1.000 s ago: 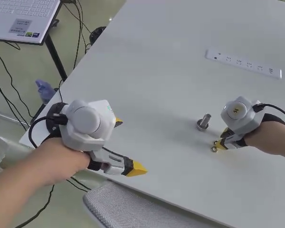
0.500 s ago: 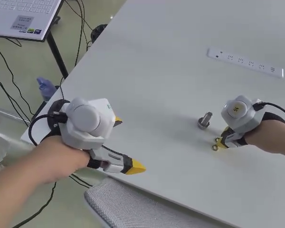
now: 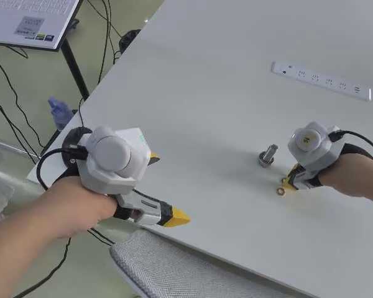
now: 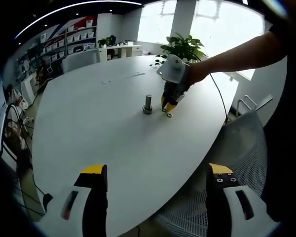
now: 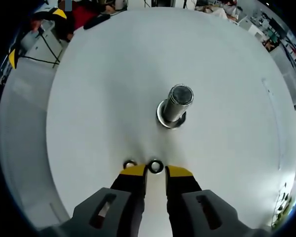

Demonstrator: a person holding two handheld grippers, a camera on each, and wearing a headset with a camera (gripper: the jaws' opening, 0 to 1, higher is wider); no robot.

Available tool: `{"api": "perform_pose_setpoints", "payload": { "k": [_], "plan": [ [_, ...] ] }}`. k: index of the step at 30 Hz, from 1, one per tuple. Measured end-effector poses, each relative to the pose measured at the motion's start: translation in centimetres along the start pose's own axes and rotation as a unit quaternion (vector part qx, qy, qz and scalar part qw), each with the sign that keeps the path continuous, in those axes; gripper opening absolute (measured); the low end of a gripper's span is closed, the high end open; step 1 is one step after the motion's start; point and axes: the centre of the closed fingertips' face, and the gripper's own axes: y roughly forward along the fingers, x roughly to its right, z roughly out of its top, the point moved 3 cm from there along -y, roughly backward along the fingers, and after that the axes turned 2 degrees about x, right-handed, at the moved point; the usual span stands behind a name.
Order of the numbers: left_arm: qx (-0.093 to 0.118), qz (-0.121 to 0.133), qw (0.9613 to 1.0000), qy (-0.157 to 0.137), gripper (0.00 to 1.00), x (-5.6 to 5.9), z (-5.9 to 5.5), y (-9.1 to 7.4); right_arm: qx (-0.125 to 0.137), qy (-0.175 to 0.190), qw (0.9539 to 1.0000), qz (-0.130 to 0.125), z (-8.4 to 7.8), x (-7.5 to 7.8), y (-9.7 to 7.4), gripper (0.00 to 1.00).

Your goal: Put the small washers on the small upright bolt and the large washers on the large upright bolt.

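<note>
Narrowly parted, right tongs (image 5: 156, 174) reach a washer (image 5: 155, 166) — bolt (image 5: 175, 106) beyond.

The tabletop (image 3: 211, 93) is shown in plain white, the upright bolt (image 5: 174, 106) in silvery grey, the washers (image 5: 155, 166) in dull silver, the left gripper (image 4: 157, 170) and the right gripper (image 5: 156, 171) in pale grey with black jaws tipped in yellow, and the chair (image 3: 174, 273) in speckled grey mesh.

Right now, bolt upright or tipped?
Upright: the bolt stands on its wide base on the table, shaft pointing up.
</note>
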Motion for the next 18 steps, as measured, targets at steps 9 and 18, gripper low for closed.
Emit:
{"api": "perform_pose_setpoints", "payload": {
  "k": [9, 18],
  "plan": [
    [0.004, 0.003, 1.0000, -0.005, 0.81, -0.42, -0.19, -0.12, -0.013, -0.002, 0.9999, -0.002, 0.25, -0.05, 0.12, 0.14],
    [0.006, 0.006, 0.9999, -0.008, 0.80, -0.62, -0.25, -0.21, -0.037, -0.062, 0.9972, -0.019, 0.38, -0.63, 0.18, 0.14]
  ]
}}
